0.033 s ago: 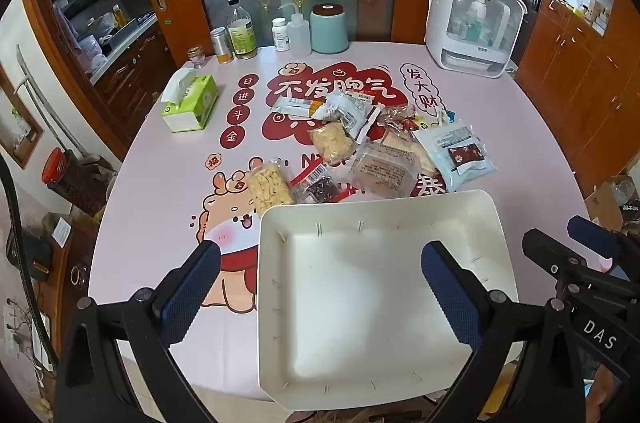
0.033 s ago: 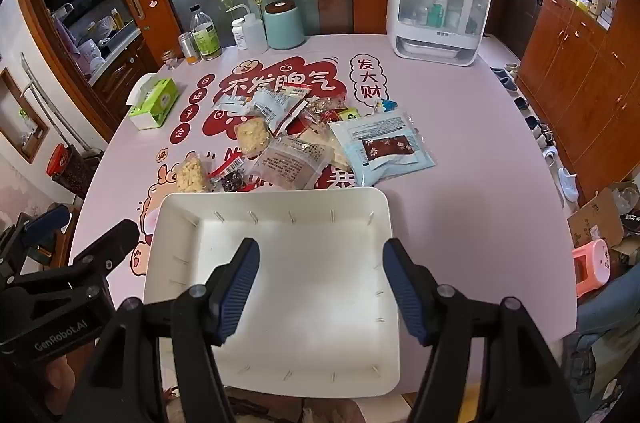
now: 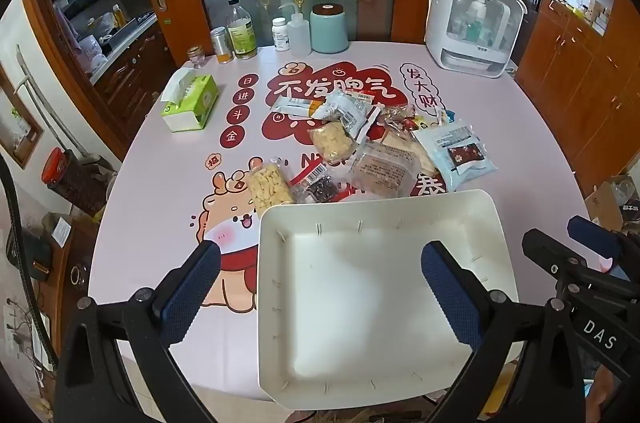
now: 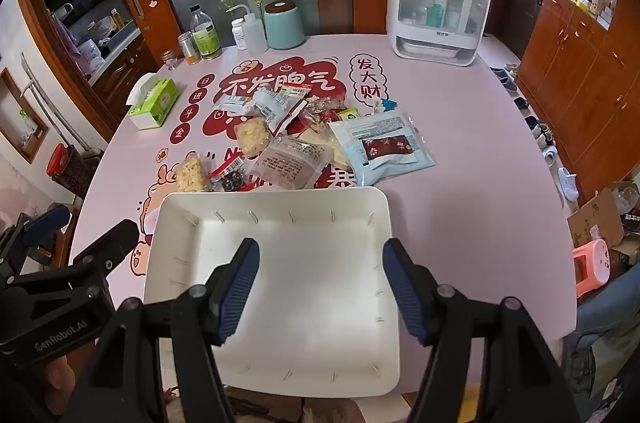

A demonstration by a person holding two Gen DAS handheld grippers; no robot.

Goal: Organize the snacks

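White and bare, the tray (image 3: 384, 287) sits at the near edge of my pink table (image 3: 168, 183), with the snack packets (image 3: 360, 151) heaped just beyond its far rim. My left gripper (image 3: 320, 287) hangs wide apart and my right gripper (image 4: 318, 289) partly apart, both above the tray gripping nothing.

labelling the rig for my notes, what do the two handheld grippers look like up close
Both are matte black plastic frames with round silver pivot bolts. The left gripper and right gripper each carry two long fingers faced with dark blue textured pads. White lettering marks the bodies: "GenRobot.AI" on the left one, "DAS" on the right one. No cables show.
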